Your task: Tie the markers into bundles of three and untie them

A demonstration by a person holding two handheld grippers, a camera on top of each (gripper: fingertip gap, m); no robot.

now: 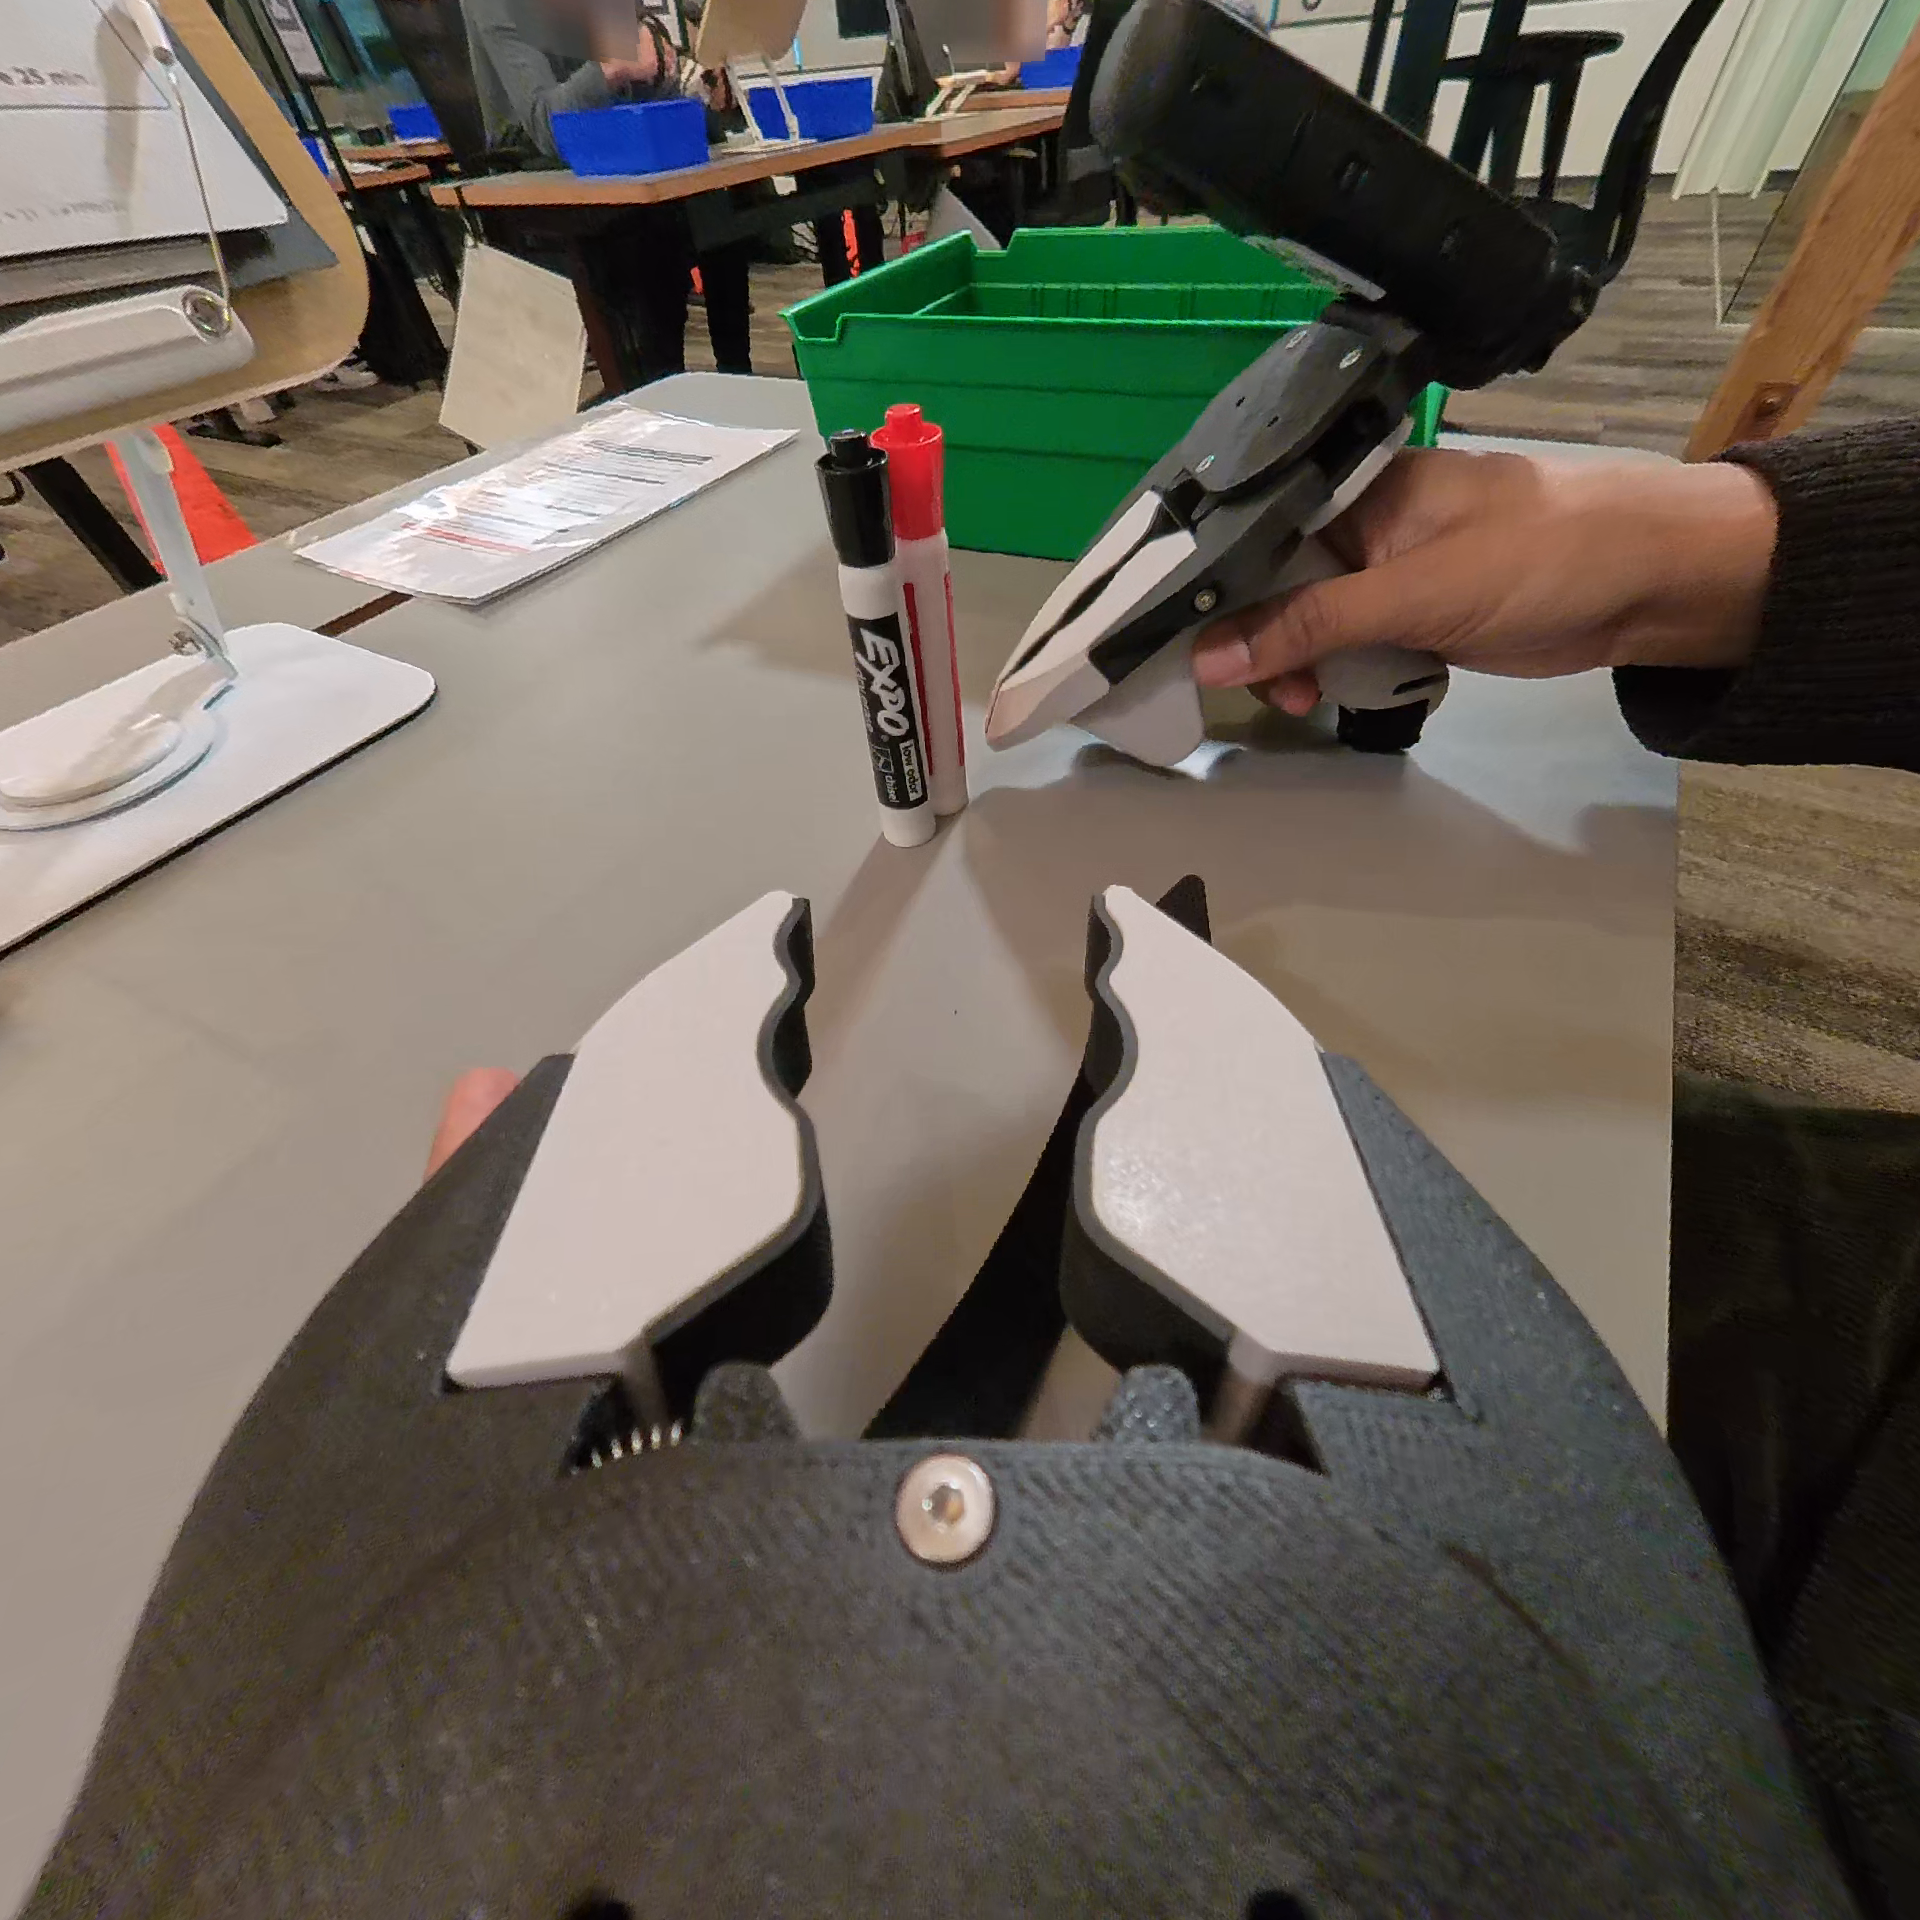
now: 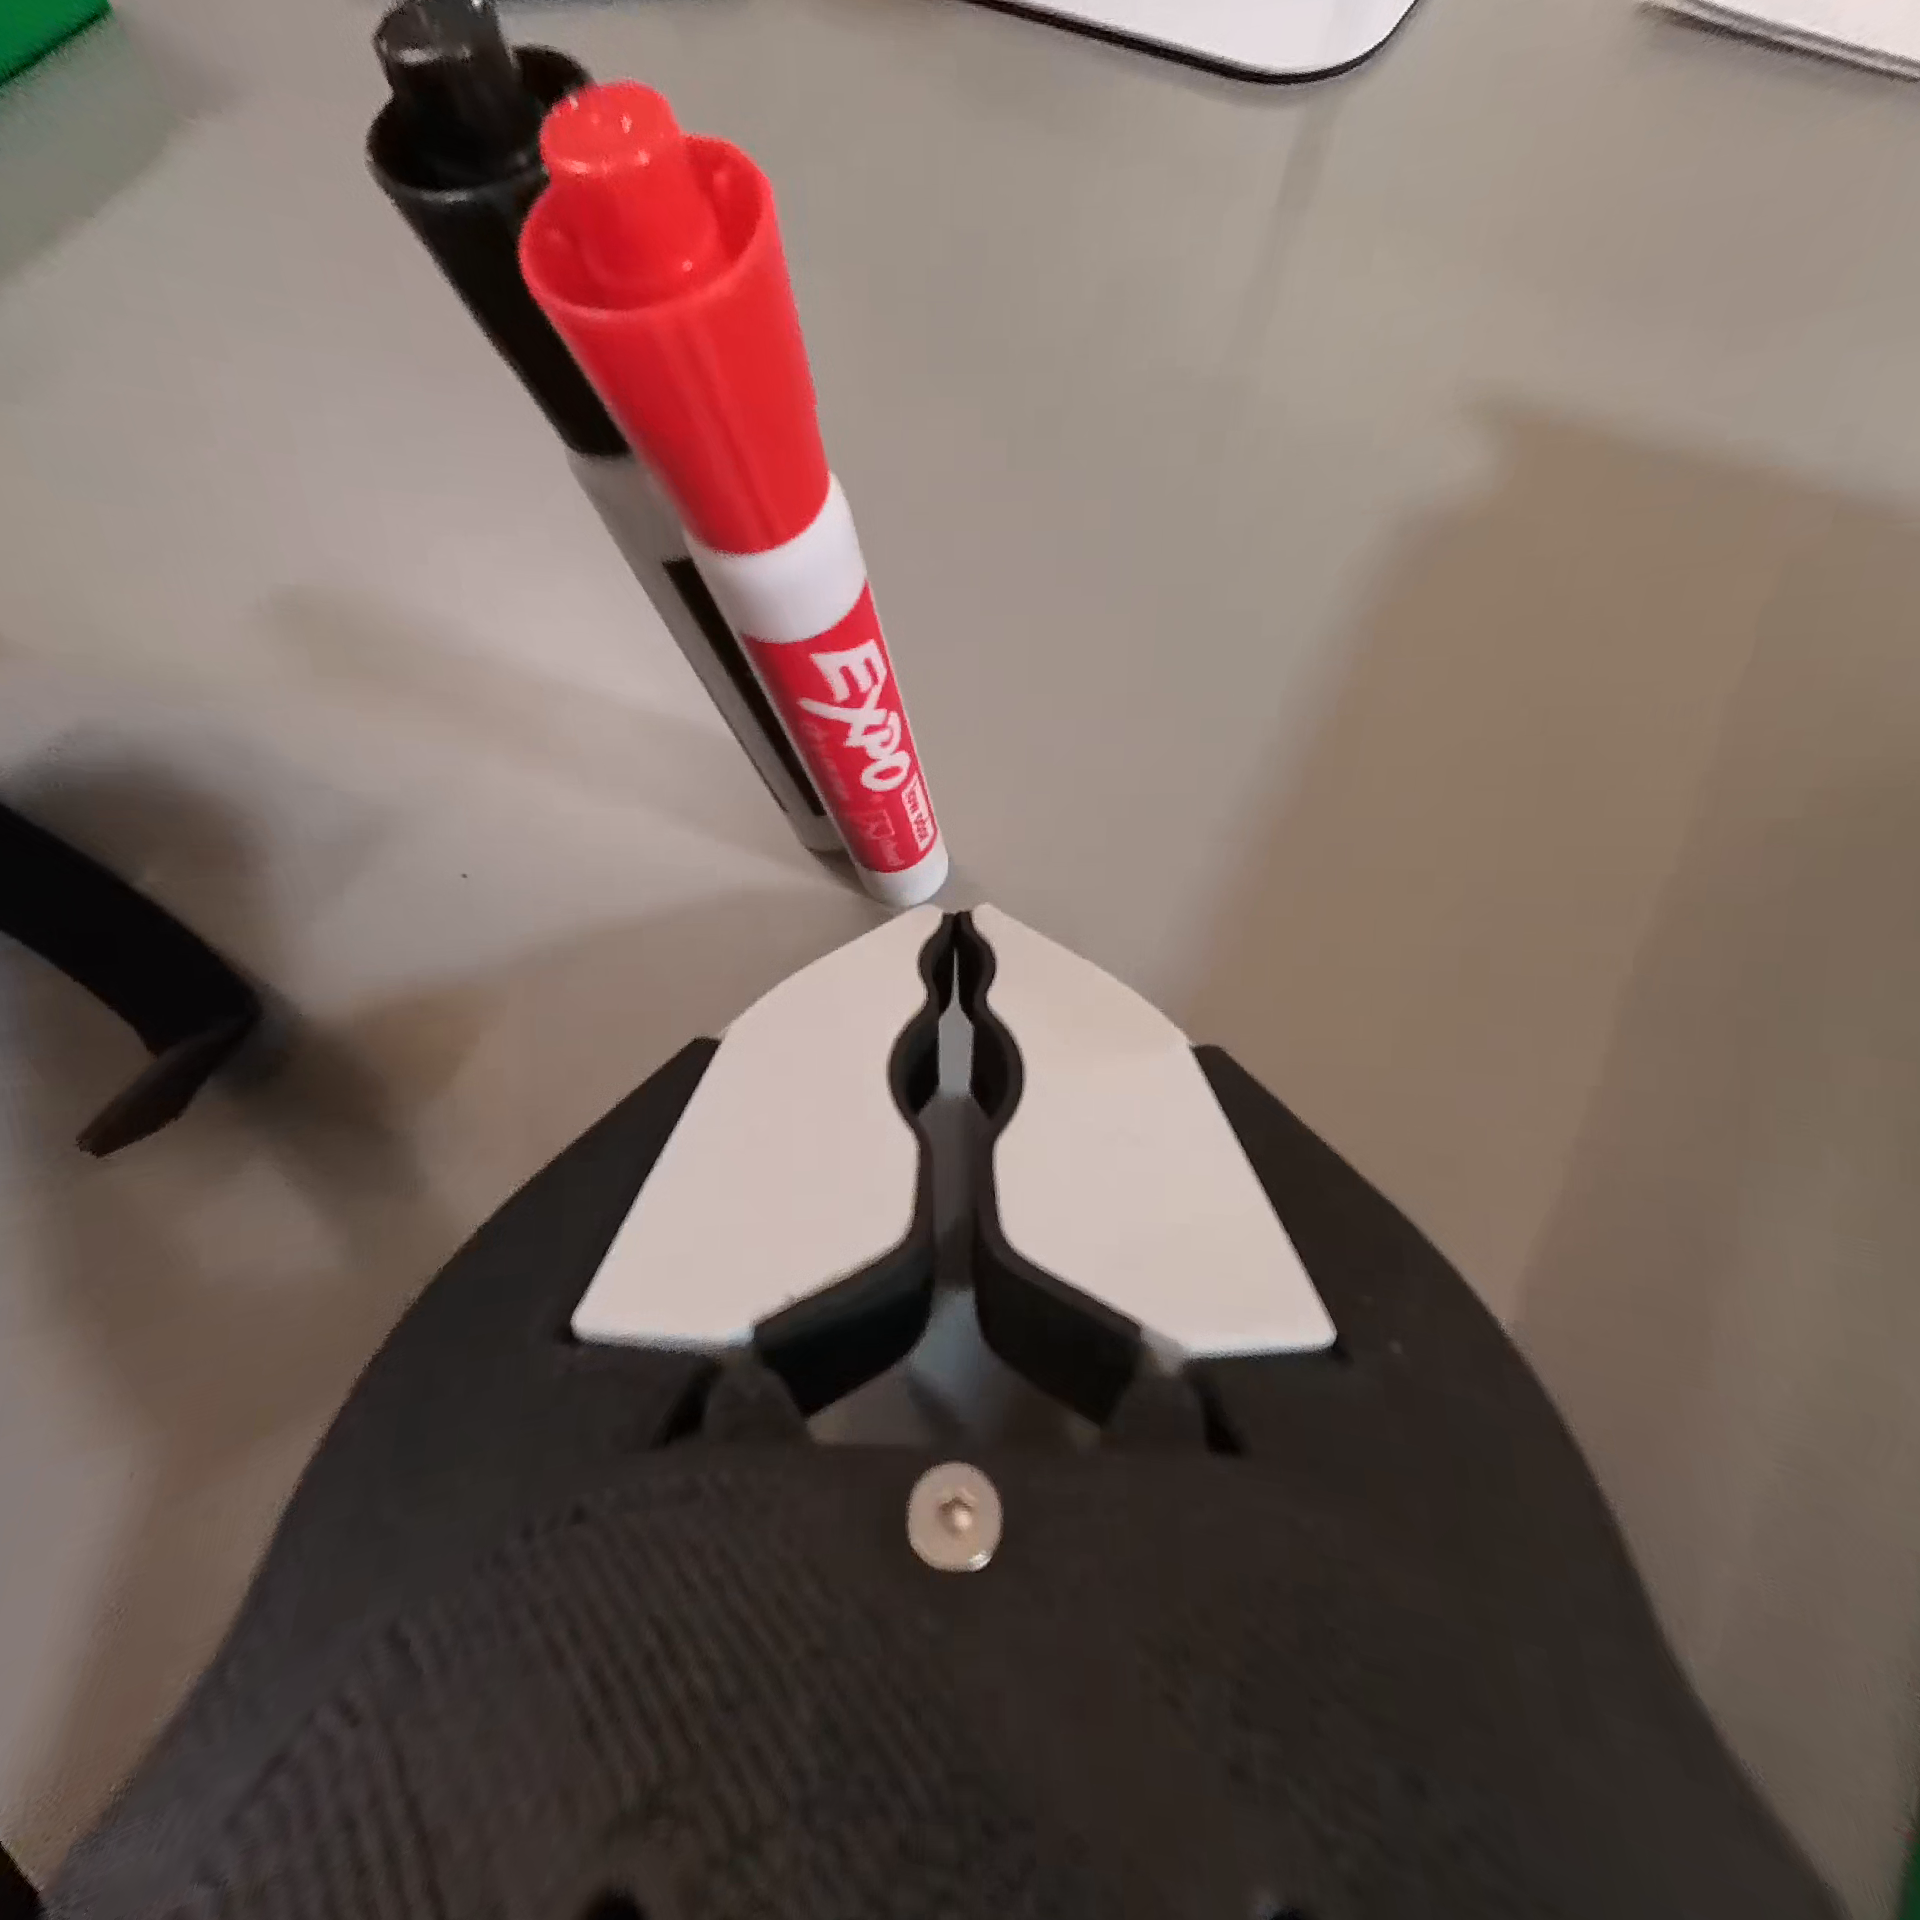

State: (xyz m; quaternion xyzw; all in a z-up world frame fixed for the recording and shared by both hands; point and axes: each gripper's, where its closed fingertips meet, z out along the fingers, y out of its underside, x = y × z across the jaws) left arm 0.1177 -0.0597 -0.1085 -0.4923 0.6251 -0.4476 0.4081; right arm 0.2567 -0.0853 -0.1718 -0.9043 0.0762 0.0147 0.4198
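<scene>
A black marker and a red marker stand upright side by side, touching, on the grey table. My left gripper is open and empty, a little in front of them. My right gripper is shut and empty, its tip low beside the red marker's base. In the right wrist view the red marker stands just beyond my shut right gripper, with the black marker behind it. I see no tie or band.
A green bin stands behind the markers. A printed sheet lies at the back left. A white stand base sits at the left. A hand holds the right gripper. The table edge runs down the right side. Left tips to right tips: about 15 centimetres.
</scene>
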